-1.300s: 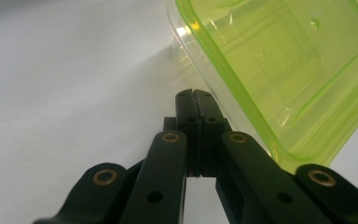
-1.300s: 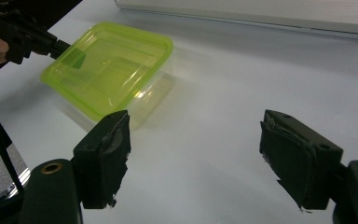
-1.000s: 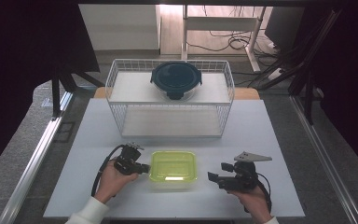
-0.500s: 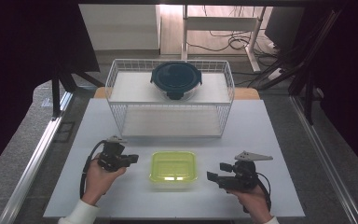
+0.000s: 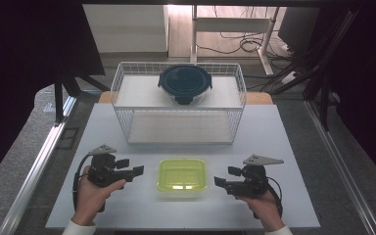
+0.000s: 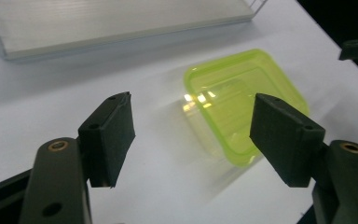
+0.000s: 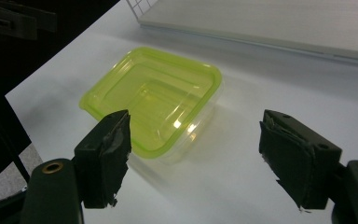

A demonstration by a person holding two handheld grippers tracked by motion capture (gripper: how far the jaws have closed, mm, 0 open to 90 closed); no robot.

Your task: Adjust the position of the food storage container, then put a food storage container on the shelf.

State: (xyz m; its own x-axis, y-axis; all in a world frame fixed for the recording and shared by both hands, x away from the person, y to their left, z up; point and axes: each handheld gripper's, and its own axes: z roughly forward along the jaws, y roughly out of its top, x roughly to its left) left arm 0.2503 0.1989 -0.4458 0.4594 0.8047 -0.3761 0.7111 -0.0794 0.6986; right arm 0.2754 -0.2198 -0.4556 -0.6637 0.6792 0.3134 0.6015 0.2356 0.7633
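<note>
White table [image 5: 284,147] under dim room light; the left gripper [image 5: 131,167], jaws just opened wide, and the right gripper [image 5: 226,176], wide too, flanked the green container [image 5: 182,174], touching nothing.

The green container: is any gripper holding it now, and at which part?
No. The green container sits free on the table; both grippers' jaws are open and empty.

White surface [image 5: 284,147], rectangular, matte. At its far side stands a white wire basket [image 5: 127,105], open-topped, with a pale board as its floor. A round dark blue lidded container [image 5: 184,84] with latch tabs on its rim rests at the top of the basket, centred toward the back. Beyond the surface: wooden floor [image 5: 176,29], loose black cables [image 5: 247,46], white furniture legs [image 5: 267,36]. Grey carpet [image 5: 24,147] on both sides.
</note>
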